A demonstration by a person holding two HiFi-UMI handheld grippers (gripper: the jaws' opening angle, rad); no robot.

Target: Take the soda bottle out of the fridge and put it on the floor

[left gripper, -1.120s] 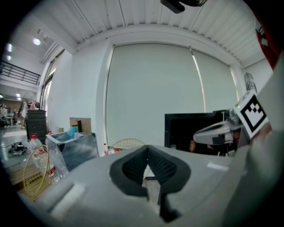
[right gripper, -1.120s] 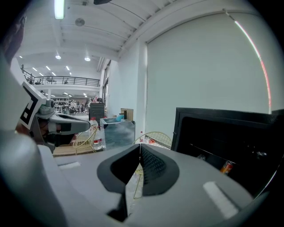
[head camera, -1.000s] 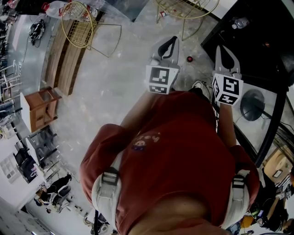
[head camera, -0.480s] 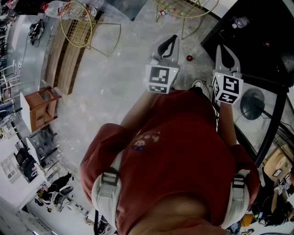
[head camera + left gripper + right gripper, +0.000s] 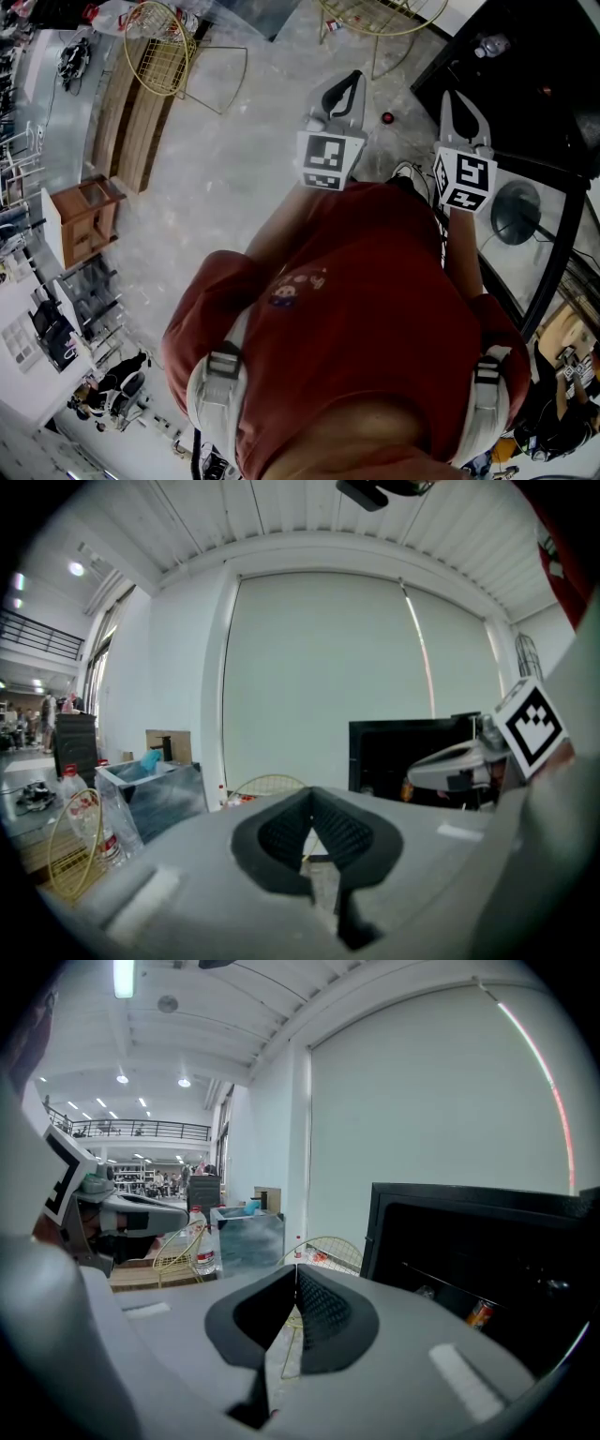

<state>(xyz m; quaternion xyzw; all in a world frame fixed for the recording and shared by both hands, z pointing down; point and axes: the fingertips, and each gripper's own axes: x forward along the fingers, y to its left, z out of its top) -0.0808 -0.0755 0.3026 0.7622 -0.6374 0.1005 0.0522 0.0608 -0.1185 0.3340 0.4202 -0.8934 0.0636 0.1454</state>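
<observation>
**Two closed, empty grippers held before an open fridge**

The left gripper (image 5: 309,799) and right gripper (image 5: 296,1269) each have their jaws pressed together, with nothing between them. Both face the black fridge (image 5: 441,1199). A small orange item (image 5: 480,1313) leans on a fridge shelf, its top up and to the right. A small red-topped thing (image 5: 387,119) sits on the floor (image 5: 244,169) by the fridge, seen end-on and likely upright. Either could be the soda bottle, so this fits before fetching or after setting down.
</observation>
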